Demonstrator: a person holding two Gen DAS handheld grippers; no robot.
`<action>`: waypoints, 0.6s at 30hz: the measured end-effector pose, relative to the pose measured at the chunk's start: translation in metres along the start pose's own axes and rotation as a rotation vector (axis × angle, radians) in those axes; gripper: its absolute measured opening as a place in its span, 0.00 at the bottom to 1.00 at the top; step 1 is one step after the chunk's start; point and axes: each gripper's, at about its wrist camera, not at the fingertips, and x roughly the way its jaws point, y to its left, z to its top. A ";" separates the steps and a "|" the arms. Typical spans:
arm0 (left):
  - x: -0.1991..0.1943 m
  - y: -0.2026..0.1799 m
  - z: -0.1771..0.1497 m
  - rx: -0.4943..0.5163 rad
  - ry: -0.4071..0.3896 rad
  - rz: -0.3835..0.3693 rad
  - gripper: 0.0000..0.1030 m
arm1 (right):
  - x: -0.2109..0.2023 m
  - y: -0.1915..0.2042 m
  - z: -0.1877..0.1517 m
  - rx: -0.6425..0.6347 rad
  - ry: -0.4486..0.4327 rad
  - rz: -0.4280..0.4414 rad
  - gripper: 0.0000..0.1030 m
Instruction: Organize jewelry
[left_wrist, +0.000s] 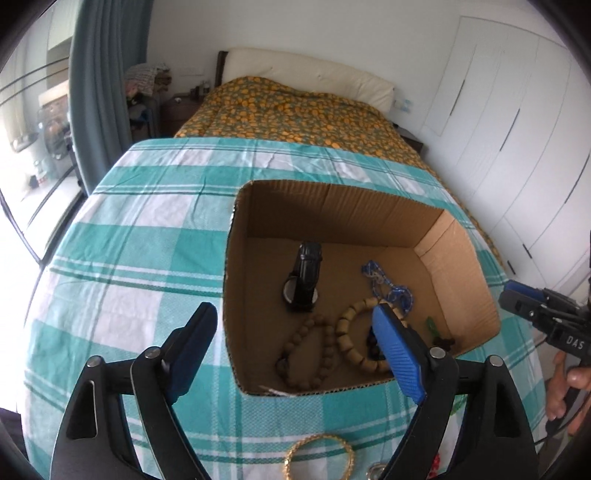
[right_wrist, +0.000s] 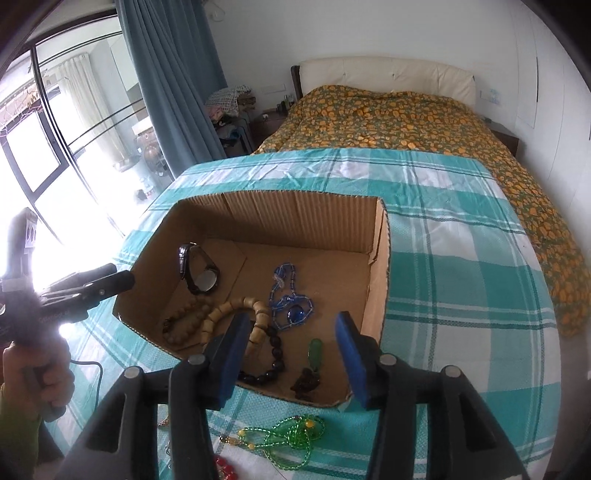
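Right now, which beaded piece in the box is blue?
The glass-bead necklace, lying right of the watch. The other strands are tan, brown or near-black.

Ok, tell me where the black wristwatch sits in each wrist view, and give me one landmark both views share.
Left wrist view: the black wristwatch stands on the cardboard box floor, centre of picture, left of the blue bead necklace.
Right wrist view: the wristwatch is left of centre, by the box's left wall.
Shared landmark: the blue bead necklace, to the watch's right in both.
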 end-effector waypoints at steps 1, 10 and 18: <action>-0.008 0.002 -0.006 0.000 -0.007 0.006 0.89 | -0.009 0.000 -0.006 0.002 -0.018 -0.009 0.49; -0.094 0.010 -0.081 0.070 -0.049 0.088 0.96 | -0.080 -0.007 -0.117 0.017 -0.083 -0.161 0.55; -0.130 0.011 -0.161 0.056 0.008 0.109 0.96 | -0.101 0.005 -0.218 0.033 -0.063 -0.245 0.55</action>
